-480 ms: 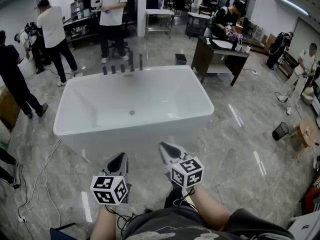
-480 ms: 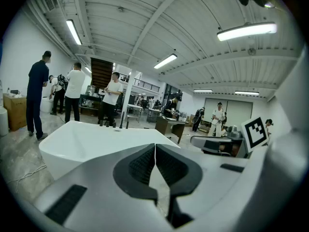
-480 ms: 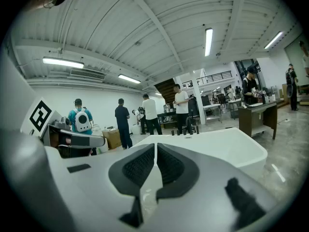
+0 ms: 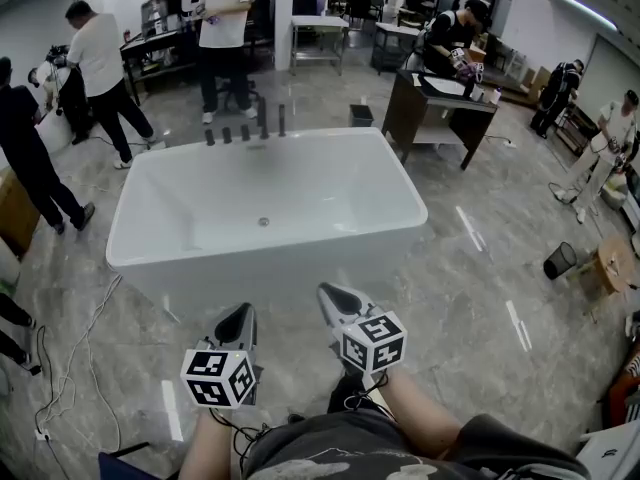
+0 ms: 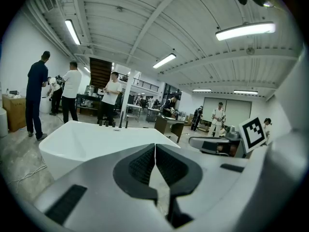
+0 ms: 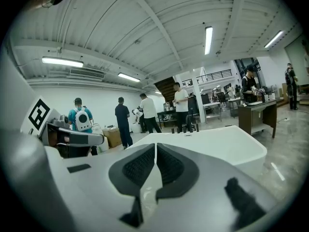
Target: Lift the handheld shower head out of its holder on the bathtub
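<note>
Hardly anything had changed at the tub; only the person in the white shirt (image 4: 97, 48) off to the left had shuffled a little. Both the left tongs (image 4: 240, 316) and the right tongs (image 4: 336, 298) stayed side by side, each pressed together on nothing, just short of the near wall of the white bathtub (image 4: 270, 268). Across it, on the far rim, stood a row of dark fittings (image 4: 245, 133), the handheld shower head among them, too small to single out.

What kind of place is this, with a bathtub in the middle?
Probably a lab or workshop hall, not a bathroom: a white freestanding bathtub stands near a dark work desk, under long ceiling strip lights.
</note>
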A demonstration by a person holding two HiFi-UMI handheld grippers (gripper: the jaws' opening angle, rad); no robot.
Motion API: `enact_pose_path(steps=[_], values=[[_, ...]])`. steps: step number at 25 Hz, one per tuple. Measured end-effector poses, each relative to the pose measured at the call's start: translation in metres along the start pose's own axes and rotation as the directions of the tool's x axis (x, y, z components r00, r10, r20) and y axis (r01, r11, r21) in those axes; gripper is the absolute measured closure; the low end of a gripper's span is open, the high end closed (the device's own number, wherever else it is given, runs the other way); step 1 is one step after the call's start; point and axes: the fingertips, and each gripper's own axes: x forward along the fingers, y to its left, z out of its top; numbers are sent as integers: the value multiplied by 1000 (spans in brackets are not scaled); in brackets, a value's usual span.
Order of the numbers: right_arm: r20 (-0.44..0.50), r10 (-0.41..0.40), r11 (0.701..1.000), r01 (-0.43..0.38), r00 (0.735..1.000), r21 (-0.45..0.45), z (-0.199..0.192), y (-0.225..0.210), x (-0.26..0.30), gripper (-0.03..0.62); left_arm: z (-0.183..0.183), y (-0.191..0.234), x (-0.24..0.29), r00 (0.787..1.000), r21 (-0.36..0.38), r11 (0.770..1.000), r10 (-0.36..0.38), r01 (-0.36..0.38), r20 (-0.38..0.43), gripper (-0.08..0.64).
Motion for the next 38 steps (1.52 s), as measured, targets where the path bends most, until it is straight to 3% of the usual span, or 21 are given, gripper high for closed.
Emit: enact_pose_path(steps=[6,11,18,24,38], values=[[3,8,1000,-8,1000,25,-5,6,1,561,-7,5,-12,1000,-12,1000,10,-10,-2,543],[93,20,989,-33,995,141,4,4,-3,561,-11,12,-22,1000,-40,999,-14,15,22,543],[52,-16,995,11,999,102,-2,-7,-7,565,-19,23,-16,1000,-64,998,-4,4,2,545],[8,12,994,-13,1000,109,-9,-24,24,568,-10,29,8,999,-24,999,30,-30,-27,546],[-27,76,983,-70,997,172,13,-113,135,569,17,69,128,991,-46,996,72,-78,-112,546]])
